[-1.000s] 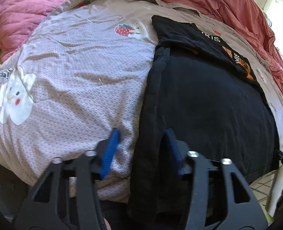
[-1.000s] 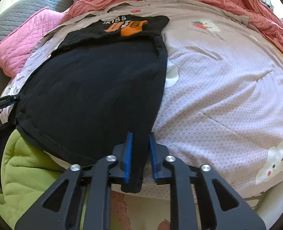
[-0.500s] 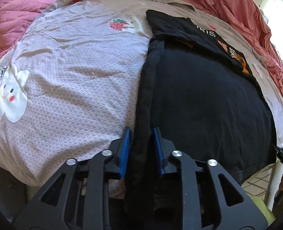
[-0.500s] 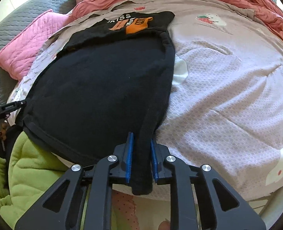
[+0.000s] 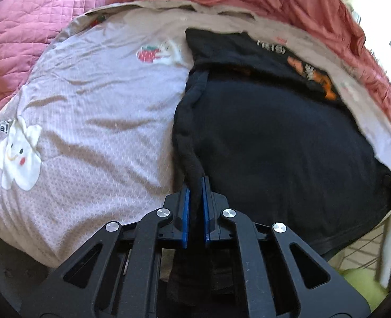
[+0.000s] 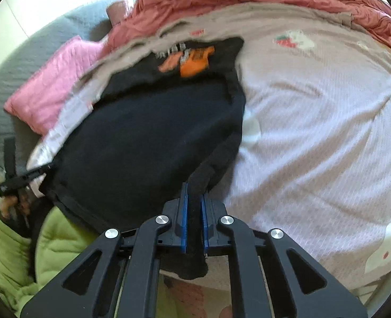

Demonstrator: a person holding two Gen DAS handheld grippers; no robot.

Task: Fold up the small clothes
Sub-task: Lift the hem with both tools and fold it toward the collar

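Black garment [image 5: 274,143]: spread flat on the lilac bedcover [image 5: 94,122], far end already turned over so the orange print [image 5: 314,79] faces up, near hem at the bed edge. Left near corner rolled into a thick cord of cloth and pinched tight between the blue pads of the left gripper [image 5: 194,198], jaws just closed down on it. Right near corner likewise bunched and clamped in the right gripper [image 6: 194,206], jaws narrow, just closed again on the cloth, corner tail hanging below the pads.

Step in hand, as judged: raise both near corners together and carry them toward the printed end for a crosswise fold.
- Keep both corners level and equally taut; a slack middle likely to sag and crease.
- Lift only enough to clear the lower layer, to avoid dragging the whole piece up the bed.
- Lay the hem square to the side seams before releasing.

Edges and room:
- Ample bare bedcover on the far side of each seam, free of objects.
- Pink quilt [image 5: 31,31] and red blanket [image 5: 288,2] bunched beyond the printed end; stop short of them.
- Green padded cloth [image 6: 52,241] just below the near bed edge; the other gripper's tip visible at the frame margin in both views.
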